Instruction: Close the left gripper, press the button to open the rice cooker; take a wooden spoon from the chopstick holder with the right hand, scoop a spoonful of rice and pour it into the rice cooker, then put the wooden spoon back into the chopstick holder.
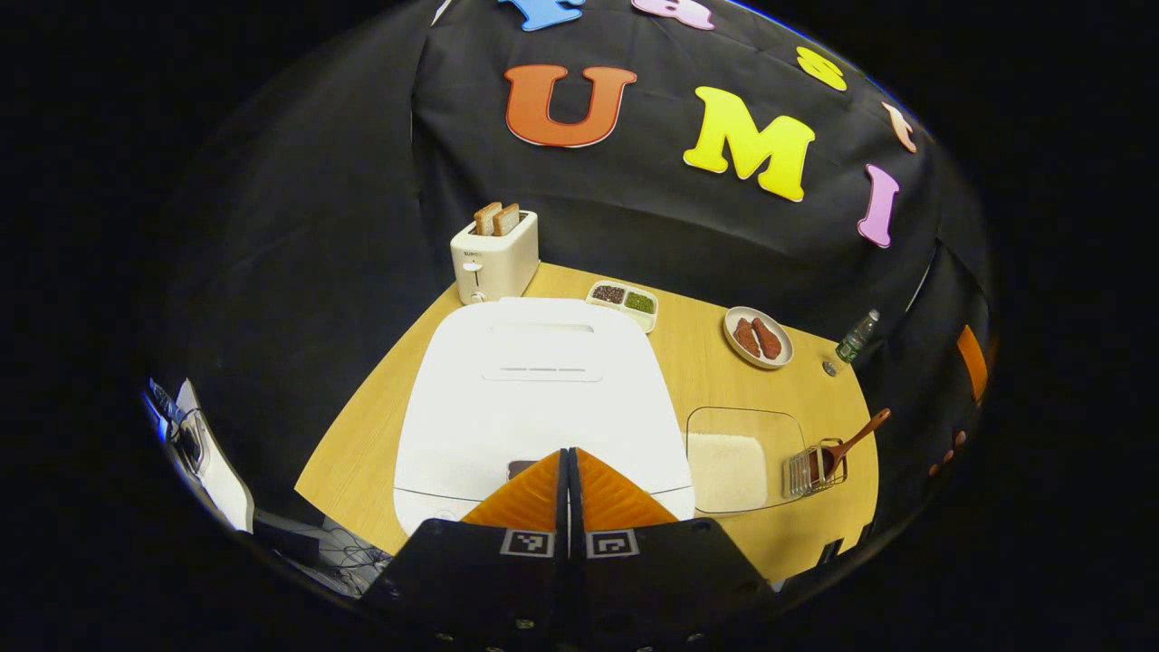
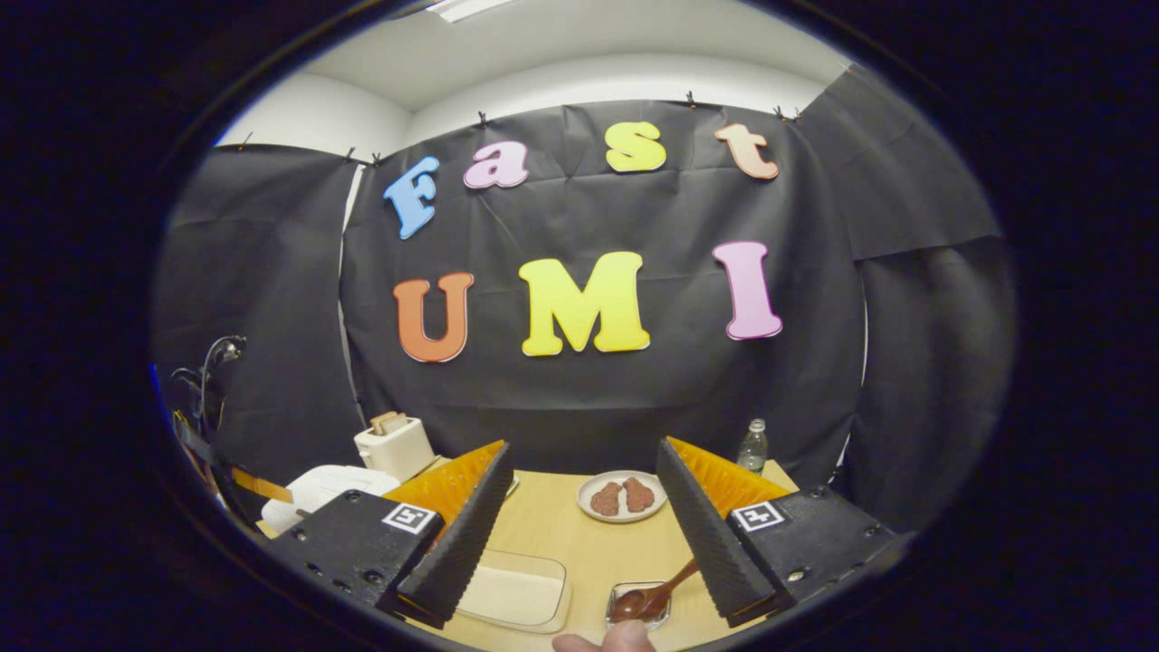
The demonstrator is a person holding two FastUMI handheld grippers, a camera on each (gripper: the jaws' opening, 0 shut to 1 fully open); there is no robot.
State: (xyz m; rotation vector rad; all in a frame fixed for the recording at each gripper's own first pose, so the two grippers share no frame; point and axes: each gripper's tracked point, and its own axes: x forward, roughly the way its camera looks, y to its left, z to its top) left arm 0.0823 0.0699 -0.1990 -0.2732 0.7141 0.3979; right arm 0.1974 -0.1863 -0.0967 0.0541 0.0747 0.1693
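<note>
My left gripper (image 1: 569,471) jaws are together, right over the rice cooker (image 1: 541,398) button, lid not open yet; right gripper (image 2: 579,534) jaws apart; wooden spoon (image 1: 854,440) sits in the chopstick holder (image 1: 813,469) at 3 o'clock; scooping all left.

Both views bend strongly toward their rims, so straight edges of the table (image 1: 688,362) curve and things near the border look squeezed. Light falls from above: in the right gripper view a bright ceiling fixture (image 2: 466,7) shows at the top edge against a pale, evenly lit ceiling. The rice cooker (image 1: 543,389) lid is nearly washed out in the left gripper view, its surface detail faint under the glare, while the dark cloth wall (image 1: 299,272) swallows light and falls to near black on the left. Shadows on the table are soft and short. The centre of each view is sharp; the lower rim softens, and a fingertip (image 2: 602,641) at the bottom edge is blurred.
</note>
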